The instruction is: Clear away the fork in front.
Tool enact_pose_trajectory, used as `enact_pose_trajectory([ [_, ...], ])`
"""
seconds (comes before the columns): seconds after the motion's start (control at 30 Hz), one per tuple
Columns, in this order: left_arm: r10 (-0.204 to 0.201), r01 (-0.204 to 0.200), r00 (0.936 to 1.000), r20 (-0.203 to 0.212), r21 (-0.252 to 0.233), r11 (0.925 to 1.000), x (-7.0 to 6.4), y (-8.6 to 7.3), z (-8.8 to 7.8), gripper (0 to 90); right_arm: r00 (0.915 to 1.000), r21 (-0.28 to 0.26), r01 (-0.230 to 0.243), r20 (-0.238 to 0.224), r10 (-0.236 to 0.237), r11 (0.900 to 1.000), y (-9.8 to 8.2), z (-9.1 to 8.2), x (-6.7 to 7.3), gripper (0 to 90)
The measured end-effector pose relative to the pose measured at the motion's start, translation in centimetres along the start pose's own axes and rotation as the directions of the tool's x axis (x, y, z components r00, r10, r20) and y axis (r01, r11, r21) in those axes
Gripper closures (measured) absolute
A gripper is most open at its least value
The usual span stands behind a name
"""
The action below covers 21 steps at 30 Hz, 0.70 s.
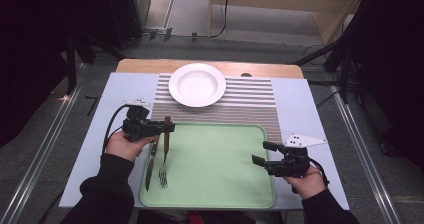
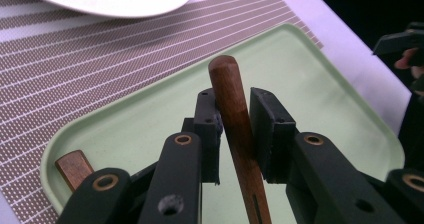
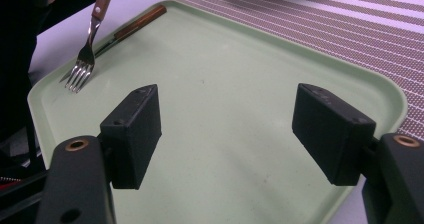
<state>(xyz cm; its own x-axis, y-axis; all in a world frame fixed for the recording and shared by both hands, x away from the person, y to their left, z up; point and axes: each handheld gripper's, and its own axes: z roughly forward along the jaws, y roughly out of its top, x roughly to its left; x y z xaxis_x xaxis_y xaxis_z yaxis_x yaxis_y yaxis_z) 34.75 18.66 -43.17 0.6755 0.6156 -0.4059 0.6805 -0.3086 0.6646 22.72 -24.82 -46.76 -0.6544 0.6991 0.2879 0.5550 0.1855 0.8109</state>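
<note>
A fork (image 1: 164, 159) with a wooden handle (image 2: 231, 104) stands tilted, its tines (image 3: 77, 76) down on the green tray (image 1: 220, 169) near the left rim. My left gripper (image 1: 169, 127) has that handle between its jaws. The handle leans on one pad and a thin gap shows at the other, so the jaws are slightly open. A knife (image 1: 150, 164) lies beside the fork along the tray's left edge, with its wooden handle end (image 2: 72, 166) close under my left gripper. My right gripper (image 1: 260, 153) hovers over the tray's right side, open and empty (image 3: 240, 129).
A white plate (image 1: 197, 84) sits on a striped placemat (image 1: 250, 101) behind the tray. The mat and tray lie on a pale blue table cover (image 1: 300, 109). The table's wooden far edge (image 1: 150, 65) shows beyond the plate.
</note>
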Motion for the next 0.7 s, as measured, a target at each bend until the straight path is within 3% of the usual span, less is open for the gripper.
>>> enact_pose_trajectory([
  [0.3,-0.031,0.031,0.9995,0.008,0.006,0.9995,1.0,-0.5,1.1,71.9,1.0,0.001,0.002,0.002,-0.002,1.0,0.0,0.0,0.0,26.6],
  [0.47,-0.047,0.047,0.9982,0.036,0.024,0.9986,1.5,-0.8,2.1,71.5,1.0,0.006,0.003,0.0,-0.003,1.0,0.0,0.2,0.0,26.6],
  [0.7,-0.026,0.026,0.9995,0.015,0.034,0.9991,2.0,-1.2,3.1,67.5,1.0,-0.003,0.003,0.0,-0.003,1.0,0.0,0.1,0.1,26.6],
])
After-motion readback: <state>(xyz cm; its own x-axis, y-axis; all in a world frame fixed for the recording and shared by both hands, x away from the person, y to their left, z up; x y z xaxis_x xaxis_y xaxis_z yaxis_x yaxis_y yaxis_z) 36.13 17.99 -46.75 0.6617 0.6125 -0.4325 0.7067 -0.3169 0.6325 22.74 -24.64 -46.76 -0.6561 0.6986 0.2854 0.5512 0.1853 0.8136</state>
